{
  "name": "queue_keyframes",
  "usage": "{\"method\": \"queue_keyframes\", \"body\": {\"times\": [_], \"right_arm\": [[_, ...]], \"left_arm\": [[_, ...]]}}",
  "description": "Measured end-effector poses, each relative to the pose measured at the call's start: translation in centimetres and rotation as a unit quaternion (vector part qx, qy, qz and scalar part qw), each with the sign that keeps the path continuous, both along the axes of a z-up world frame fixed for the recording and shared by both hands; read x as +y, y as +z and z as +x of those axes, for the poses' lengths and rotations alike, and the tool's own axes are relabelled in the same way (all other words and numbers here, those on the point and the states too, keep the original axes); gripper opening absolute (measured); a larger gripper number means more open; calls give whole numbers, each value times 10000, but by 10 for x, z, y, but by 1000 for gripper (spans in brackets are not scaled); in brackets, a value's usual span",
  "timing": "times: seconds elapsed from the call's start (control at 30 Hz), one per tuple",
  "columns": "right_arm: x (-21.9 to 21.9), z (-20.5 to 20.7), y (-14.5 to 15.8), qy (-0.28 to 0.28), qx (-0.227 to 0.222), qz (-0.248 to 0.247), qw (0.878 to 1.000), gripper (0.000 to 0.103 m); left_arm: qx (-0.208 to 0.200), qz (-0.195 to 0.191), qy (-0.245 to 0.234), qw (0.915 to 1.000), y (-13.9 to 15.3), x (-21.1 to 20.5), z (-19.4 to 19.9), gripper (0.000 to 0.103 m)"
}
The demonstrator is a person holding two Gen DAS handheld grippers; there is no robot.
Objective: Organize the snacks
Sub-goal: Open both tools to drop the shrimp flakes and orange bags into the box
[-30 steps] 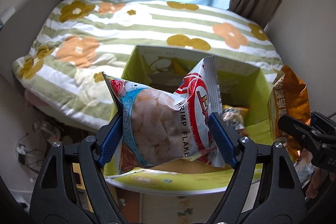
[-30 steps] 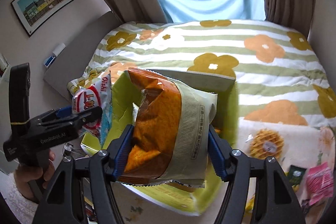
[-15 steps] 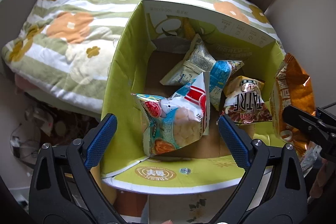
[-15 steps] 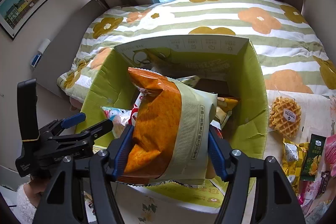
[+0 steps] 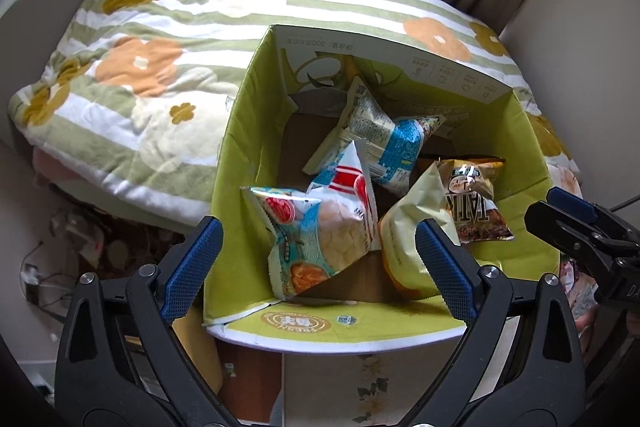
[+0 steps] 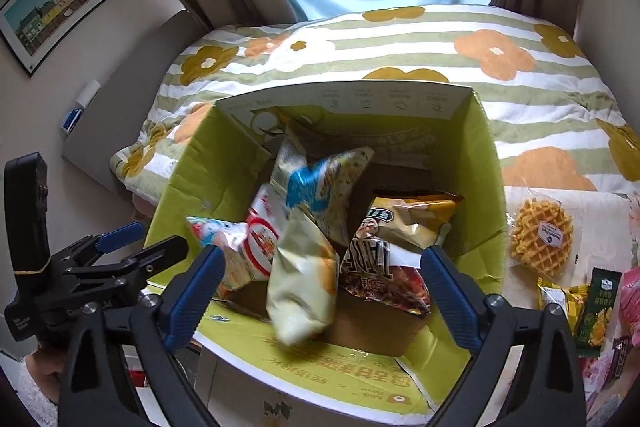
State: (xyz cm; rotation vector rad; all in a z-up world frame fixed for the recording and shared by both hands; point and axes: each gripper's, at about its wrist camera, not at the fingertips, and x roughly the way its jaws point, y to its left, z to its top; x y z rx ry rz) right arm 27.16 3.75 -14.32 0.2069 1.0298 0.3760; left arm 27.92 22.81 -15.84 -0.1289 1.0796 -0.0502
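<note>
A green cardboard box (image 5: 240, 155) (image 6: 486, 163) stands open below both grippers. Inside lie the shrimp flakes bag (image 5: 316, 231) (image 6: 240, 247), a pale orange chip bag (image 5: 412, 231) (image 6: 304, 287), a blue and white bag (image 5: 384, 139) (image 6: 320, 179) and a brown and gold bag (image 5: 472, 199) (image 6: 400, 239). My left gripper (image 5: 316, 263) is open and empty above the box's near left side. My right gripper (image 6: 320, 291) is open and empty above the box's near edge; the chip bag is blurred between its fingers, touching neither.
A flowered striped quilt (image 5: 152, 67) (image 6: 520, 67) covers the bed behind the box. Right of the box lie a wrapped waffle (image 6: 540, 239) and several small snack packets (image 6: 596, 307). The right gripper (image 5: 588, 235) shows in the left wrist view and the left gripper (image 6: 132, 251) in the right.
My left gripper opened first and dropped the shrimp flakes bag into the box. My right gripper then opened and let the orange chip bag fall in.
</note>
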Motion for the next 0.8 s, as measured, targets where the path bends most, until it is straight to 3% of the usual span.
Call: {"method": "queue_keyframes", "body": {"times": [0.4, 0.8], "right_arm": [[5, -16, 11, 132, -35, -53, 9999, 97], [-21, -47, 35, -502, -361, -440, 9971, 97]], "left_arm": [[60, -234, -109, 9996, 0, -2, -8, 96], [-97, -404, -653, 9970, 13, -33, -13, 96]]}}
